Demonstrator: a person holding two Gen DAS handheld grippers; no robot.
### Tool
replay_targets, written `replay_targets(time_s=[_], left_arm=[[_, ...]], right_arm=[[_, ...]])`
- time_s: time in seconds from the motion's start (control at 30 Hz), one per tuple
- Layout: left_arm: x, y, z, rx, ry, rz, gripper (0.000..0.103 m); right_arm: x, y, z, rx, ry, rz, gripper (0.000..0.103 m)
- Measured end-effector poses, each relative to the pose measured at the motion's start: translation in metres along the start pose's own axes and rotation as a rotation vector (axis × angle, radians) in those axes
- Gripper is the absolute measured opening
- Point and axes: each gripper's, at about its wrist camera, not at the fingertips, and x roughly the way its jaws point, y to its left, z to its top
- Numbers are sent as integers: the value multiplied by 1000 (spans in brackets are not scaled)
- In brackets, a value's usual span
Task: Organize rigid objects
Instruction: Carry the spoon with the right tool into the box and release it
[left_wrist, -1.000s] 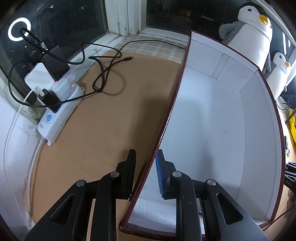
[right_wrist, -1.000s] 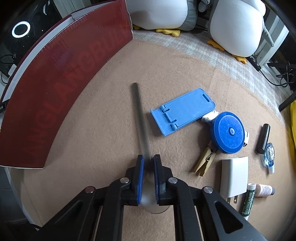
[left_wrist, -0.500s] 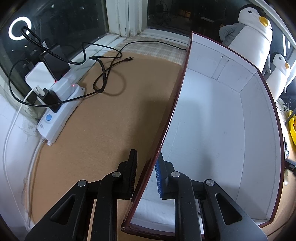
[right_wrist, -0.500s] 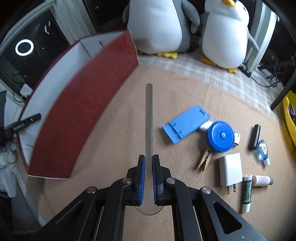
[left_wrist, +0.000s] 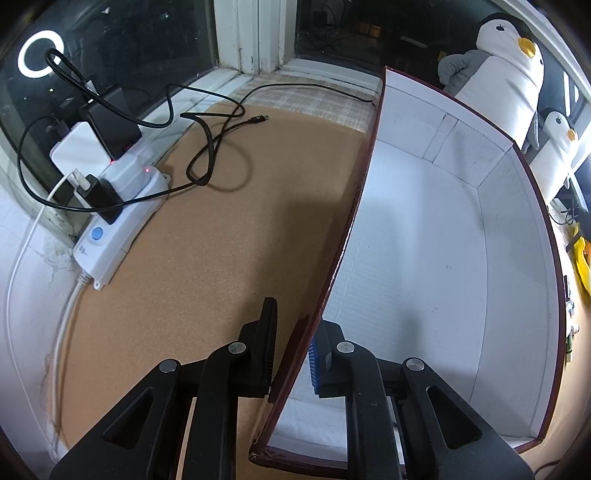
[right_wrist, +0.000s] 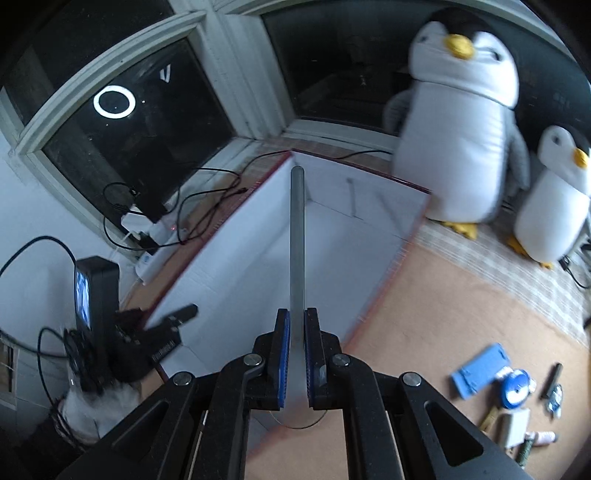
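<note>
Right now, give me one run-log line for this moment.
left gripper: shut on box wall | right gripper: shut on grey spoon, held over open box | box interior: nothing visible

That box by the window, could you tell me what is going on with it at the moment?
A person is tidying loose items into the box. The left gripper has its fingers either side of the box's near wall, steadying it. The right gripper is shut on a long grey ruler, held above the open box. Other small items, like the blue phone stand, wait on the mat.
</note>
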Motion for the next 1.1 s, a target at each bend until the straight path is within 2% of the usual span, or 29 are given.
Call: replay_targets(time_s=[0.13,0.3,0.47,0.5,0.57,0.63,0.83,1.1], left_arm=[[0,1,-1,-2,-3,-6,14],[0,2,-1,3,-6,-6,14],[0,1,-1,10,-7,1,14],[0,1,-1,11,-6,2,14],[0,1,0,12,-5,3,14],[-1,1,0,13,-6,5,14],[-5,1,1,12,-10,6,14],[-18,1,0,16,-32,17,14]], right_arm=[[33,15,9,29,51,18,7],[70,29,3,-21,113,-60,7],[85,34,-7,-67,131,-97,9],[85,34,-9,-72,130,-100,12],[83,33,-12,-74,121,-104,32],[80,31,-14,-70,109,-105,44],[59,24,-20,-26,63,-73,50],[9,-4,-44,39,-40,-67,56]])
